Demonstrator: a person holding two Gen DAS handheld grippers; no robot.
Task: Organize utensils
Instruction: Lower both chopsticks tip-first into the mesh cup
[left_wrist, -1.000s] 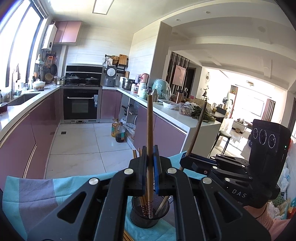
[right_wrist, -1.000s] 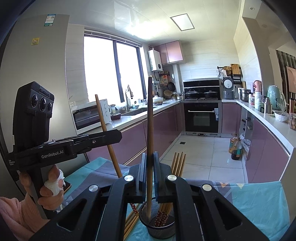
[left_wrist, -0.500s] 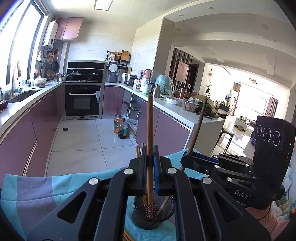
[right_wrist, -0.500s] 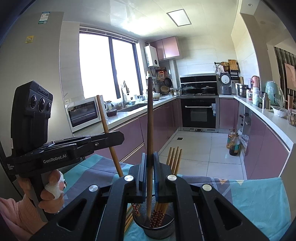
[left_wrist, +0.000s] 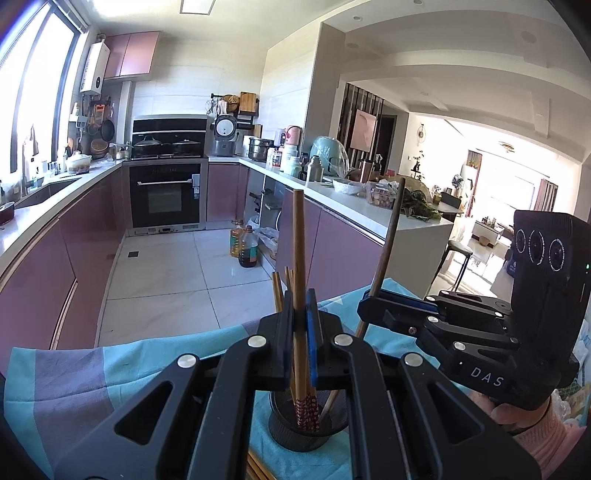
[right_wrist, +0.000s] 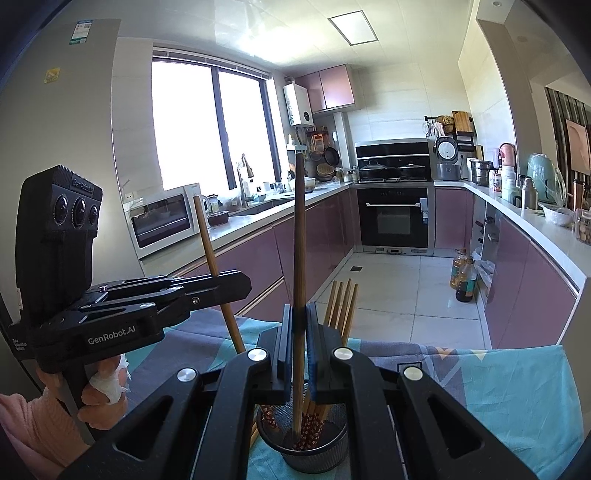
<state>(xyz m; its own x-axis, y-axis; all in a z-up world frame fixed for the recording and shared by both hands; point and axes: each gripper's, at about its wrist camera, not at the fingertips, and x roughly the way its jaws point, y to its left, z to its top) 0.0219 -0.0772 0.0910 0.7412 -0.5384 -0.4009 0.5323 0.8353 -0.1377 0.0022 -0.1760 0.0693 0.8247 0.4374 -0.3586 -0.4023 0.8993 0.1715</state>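
Two claws: "GenRobot.AI" left claw (right_wrist: 236, 284), "DAS" right claw (left_wrist: 369, 306) (each pinching a chopstick).

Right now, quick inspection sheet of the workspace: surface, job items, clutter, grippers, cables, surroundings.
Surface: table under a teal and grey cloth.
Job's things: black mesh holder stands on the cloth with several chopsticks upright in it; a few more chopsticks lie on the cloth beside it.
Clutter: nothing seen on the cloth apart from these.
Grippers: left gripper shut on one chopstick, its lower end in the holder; right gripper shut on another chopstick, its tip also down in the holder.
Cables: nothing seen.
Surroundings: kitchen with purple cabinets, oven, microwave, oil bottles on the floor.
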